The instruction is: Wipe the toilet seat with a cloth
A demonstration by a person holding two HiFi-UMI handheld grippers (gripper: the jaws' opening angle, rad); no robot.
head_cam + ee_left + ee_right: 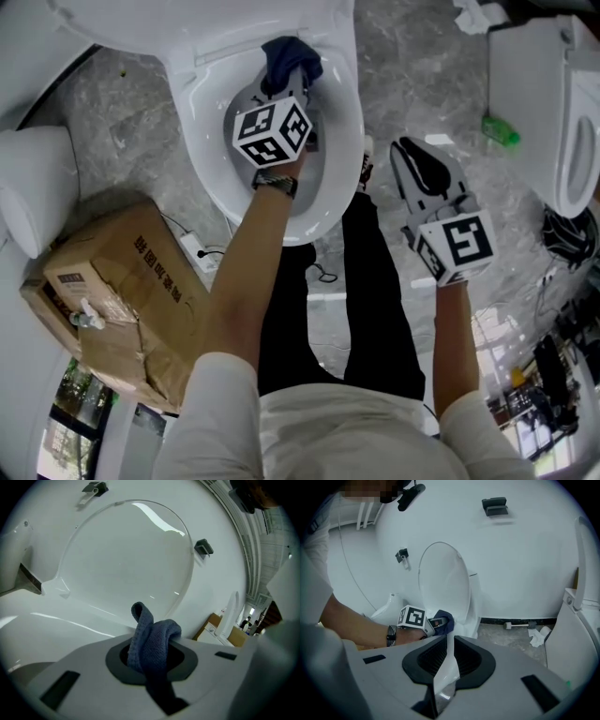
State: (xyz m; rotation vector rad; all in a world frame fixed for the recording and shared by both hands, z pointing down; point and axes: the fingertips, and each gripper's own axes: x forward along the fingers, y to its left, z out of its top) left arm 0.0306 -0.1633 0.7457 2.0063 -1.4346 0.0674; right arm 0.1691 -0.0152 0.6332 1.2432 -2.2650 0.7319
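The dark blue cloth (289,58) sits at the back of the toilet seat (349,122), close to the hinge, with the raised lid (443,581) standing behind it. Your left gripper (152,641) has its jaws clamped on the cloth, which bunches up between them and curls out past the tips. From the left gripper view you face the pale underside of the lid, and whether the cloth is actually pressing on the seat cannot be told. Your left forearm reaches over the bowl, with a wristwatch (275,181) just behind the marker cube. Your right gripper (412,150) hangs well apart from the toilet, out over the grey marbled floor (412,56) to your right. Its jaws leave only a slim gap with nothing between them. A battered cardboard box (112,281) lies on the floor to your left, and a second toilet (562,112) stands at the far right with a small green object (500,131) just beside it.
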